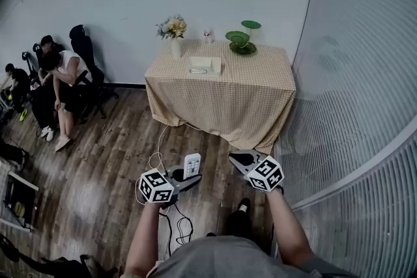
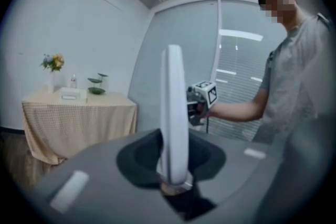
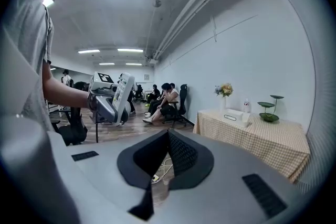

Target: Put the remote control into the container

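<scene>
My left gripper (image 1: 190, 178) is shut on a white remote control (image 1: 192, 165), held up above the wooden floor. In the left gripper view the remote (image 2: 174, 113) stands edge-on and upright between the jaws of that gripper (image 2: 174, 165). My right gripper (image 1: 236, 158) hovers to its right with its jaws shut and nothing in them (image 3: 168, 136). The right gripper view shows the remote (image 3: 123, 93) from its button side. A shallow cream container (image 1: 204, 66) rests on the checked-cloth table (image 1: 221, 101) farther ahead, well away from both grippers.
On the table stand a vase of flowers (image 1: 174, 32), a small white figure (image 1: 208, 36) and a green tiered dish (image 1: 242, 41). People sit on chairs (image 1: 58, 81) at the left. A cable (image 1: 159, 163) lies on the floor. A ribbed glass wall (image 1: 352, 107) runs along the right.
</scene>
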Motion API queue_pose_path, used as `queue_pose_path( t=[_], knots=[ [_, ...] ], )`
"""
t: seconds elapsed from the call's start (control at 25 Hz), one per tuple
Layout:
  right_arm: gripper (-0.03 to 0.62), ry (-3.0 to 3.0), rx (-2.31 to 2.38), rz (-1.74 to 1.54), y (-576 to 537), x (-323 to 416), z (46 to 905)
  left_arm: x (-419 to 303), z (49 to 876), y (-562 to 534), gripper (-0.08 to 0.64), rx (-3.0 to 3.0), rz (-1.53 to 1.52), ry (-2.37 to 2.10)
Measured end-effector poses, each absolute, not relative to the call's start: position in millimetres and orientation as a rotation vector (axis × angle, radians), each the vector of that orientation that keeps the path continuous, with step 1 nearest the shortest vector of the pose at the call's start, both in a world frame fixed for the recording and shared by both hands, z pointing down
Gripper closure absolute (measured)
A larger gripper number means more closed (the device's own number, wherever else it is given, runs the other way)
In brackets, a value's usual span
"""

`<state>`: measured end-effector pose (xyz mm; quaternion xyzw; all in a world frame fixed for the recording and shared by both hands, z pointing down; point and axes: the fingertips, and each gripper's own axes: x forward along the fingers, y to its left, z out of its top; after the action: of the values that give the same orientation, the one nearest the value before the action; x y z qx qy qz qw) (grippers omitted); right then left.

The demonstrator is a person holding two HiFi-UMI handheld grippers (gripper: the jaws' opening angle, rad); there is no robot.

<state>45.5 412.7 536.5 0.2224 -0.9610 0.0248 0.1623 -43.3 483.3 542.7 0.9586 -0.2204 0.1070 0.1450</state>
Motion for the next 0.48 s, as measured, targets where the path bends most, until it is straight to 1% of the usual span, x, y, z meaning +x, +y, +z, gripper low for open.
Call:
queue_pose_path(
  t=[0.48],
  knots=[
    [0.574, -2.716, 0.650, 0.112, 395, 57, 552, -35, 548, 462, 0.474, 2.748, 0.324, -0.598]
  ],
)
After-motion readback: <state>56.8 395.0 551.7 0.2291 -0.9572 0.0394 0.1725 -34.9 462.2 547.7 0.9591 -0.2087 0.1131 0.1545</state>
